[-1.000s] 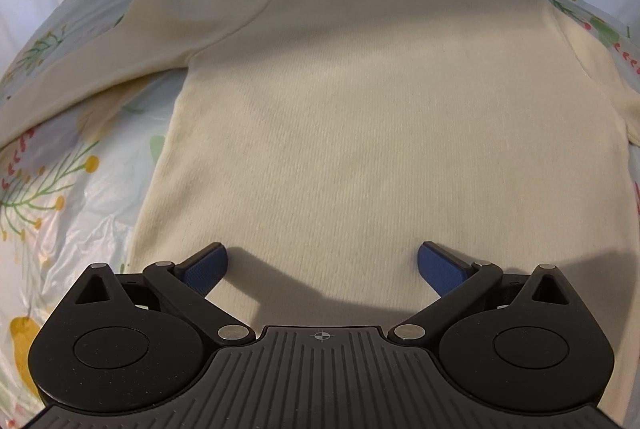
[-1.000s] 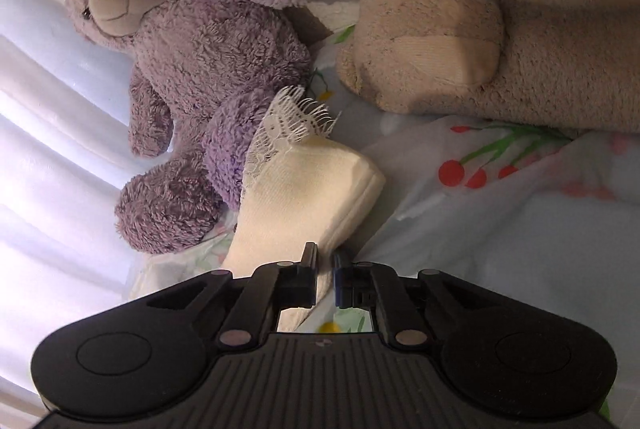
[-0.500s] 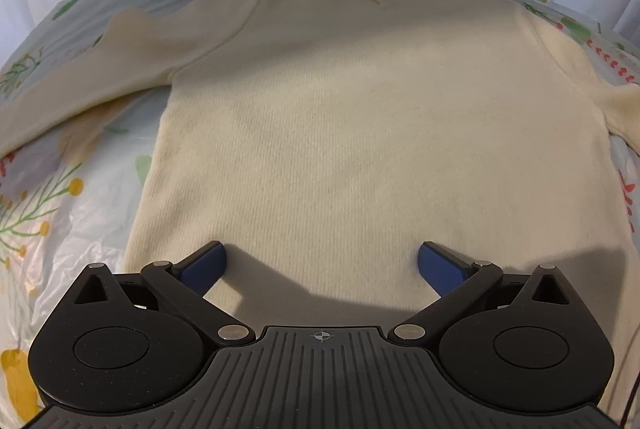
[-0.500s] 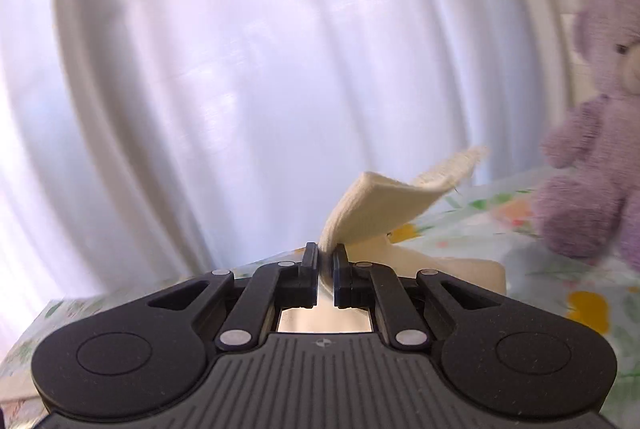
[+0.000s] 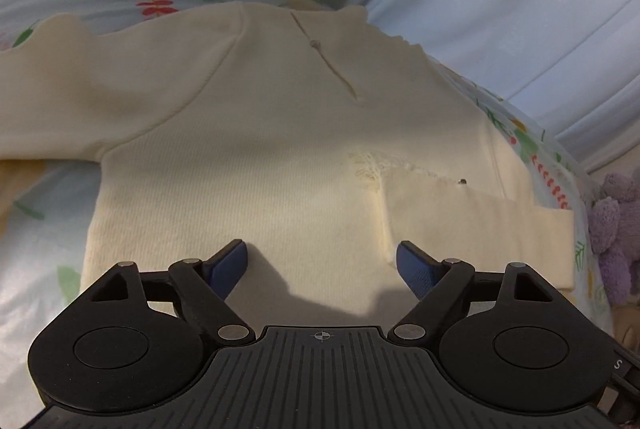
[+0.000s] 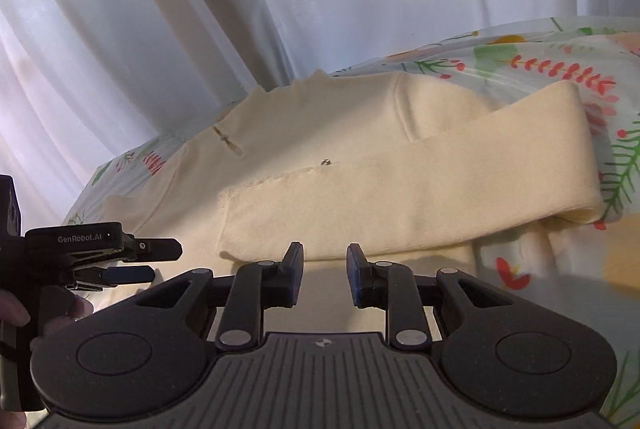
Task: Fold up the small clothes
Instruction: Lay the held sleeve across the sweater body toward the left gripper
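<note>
A cream long-sleeved top [image 5: 256, 149] lies flat on the floral bedsheet, its neck slit at the far end. Its right sleeve [image 5: 472, 217] is folded across the body, with the frayed cuff near the middle; it also shows in the right wrist view [image 6: 400, 197]. The left sleeve [image 5: 100, 85] stretches out to the left. My left gripper [image 5: 322, 261] is open and empty over the top's lower part. My right gripper [image 6: 323, 265] is open and empty just in front of the folded sleeve. The left gripper shows at the left in the right wrist view [image 6: 132, 261].
The floral bedsheet [image 6: 560, 45] covers the bed. White curtains [image 6: 240, 9] hang behind it. A purple teddy bear [image 5: 616, 225] sits at the right edge of the bed.
My right gripper carried the right sleeve over the top's body, laid it there and opened. My left gripper moved lower and closer to the top, still open.
</note>
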The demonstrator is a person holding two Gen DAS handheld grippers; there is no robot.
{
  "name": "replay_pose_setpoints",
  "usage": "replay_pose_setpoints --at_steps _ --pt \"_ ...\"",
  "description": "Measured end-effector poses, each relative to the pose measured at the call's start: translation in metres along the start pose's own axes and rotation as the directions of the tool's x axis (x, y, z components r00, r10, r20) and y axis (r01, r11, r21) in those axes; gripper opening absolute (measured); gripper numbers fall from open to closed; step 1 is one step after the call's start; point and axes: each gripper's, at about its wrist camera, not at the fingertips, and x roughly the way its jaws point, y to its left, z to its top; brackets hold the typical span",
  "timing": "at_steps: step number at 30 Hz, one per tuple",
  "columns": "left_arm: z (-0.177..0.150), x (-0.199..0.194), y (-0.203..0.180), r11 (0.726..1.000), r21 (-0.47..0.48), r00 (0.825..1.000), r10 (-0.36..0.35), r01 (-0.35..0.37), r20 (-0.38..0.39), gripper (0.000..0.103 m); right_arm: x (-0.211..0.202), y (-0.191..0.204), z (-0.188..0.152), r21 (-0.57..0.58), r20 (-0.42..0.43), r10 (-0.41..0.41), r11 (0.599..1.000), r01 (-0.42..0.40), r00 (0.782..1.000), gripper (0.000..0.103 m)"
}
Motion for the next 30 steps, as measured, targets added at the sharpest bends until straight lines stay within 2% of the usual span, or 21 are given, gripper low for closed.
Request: replay_pose_setpoints --at_steps 3,6,7,9,10,11,13,19,21,23,26,30 --pt "0.012 0.017 -0.017 0.998 0.048 0.999 -0.041 0.041 -0.004 0.081 -0.009 -0.018 -0.002 0.062 0.016 -0.034 0.998 0.033 0.999 0.023" --pt "0.021 0.029 -0.033 0.993 0.11 0.999 -0.043 0.044 -0.016 0.077 -0.014 -0.026 -0.005 0.093 0.015 -0.054 0.994 0.052 0.998 0.023" --pt "0.023 0.032 -0.037 0.992 0.119 0.999 -0.035 0.038 -0.022 0.068 -0.014 -0.029 -0.005 0.102 0.012 -0.057 0.993 0.055 0.998 0.023" --pt "0.027 0.036 -0.041 0.99 0.134 0.999 -0.033 0.037 -0.032 0.057 -0.014 -0.031 -0.007 0.118 0.01 -0.057 0.991 0.056 0.998 0.023" --pt "0.028 0.039 -0.042 0.989 0.137 0.998 -0.049 0.055 -0.049 0.045 -0.014 -0.032 -0.007 0.125 0.01 -0.057 0.991 0.055 0.998 0.023" --pt "0.028 0.042 -0.042 0.989 0.136 0.997 -0.054 0.062 -0.063 0.037 -0.013 -0.033 -0.007 0.132 0.011 -0.059 0.99 0.057 0.998 0.023" --pt "0.028 0.043 -0.044 0.986 0.152 0.997 -0.056 0.065 -0.061 0.029 -0.013 -0.033 -0.008 0.14 0.012 -0.06 0.989 0.058 0.998 0.023" --pt "0.035 0.043 -0.037 0.991 0.108 0.995 -0.076 0.083 -0.067 0.025 -0.008 -0.03 -0.004 0.136 0.002 -0.062 0.989 0.062 0.998 0.023" --pt "0.036 0.036 -0.033 0.986 0.097 0.99 -0.13 0.134 -0.047 0.025 -0.008 -0.03 -0.003 0.135 0.004 -0.064 0.989 0.063 0.998 0.023" --pt "0.037 0.037 -0.033 0.983 0.09 0.986 -0.155 0.16 -0.065 0.025 -0.007 -0.031 -0.003 0.138 0.0 -0.064 0.988 0.064 0.998 0.023" --pt "0.037 0.048 -0.03 0.985 0.086 0.985 -0.14 0.149 -0.098 0.025 -0.005 -0.031 -0.002 0.145 -0.005 -0.065 0.987 0.065 0.998 0.023" --pt "0.038 0.051 -0.025 0.977 0.053 0.974 -0.2 0.206 -0.109 0.025 -0.006 -0.029 -0.003 0.134 -0.005 -0.062 0.989 0.063 0.998 0.023"
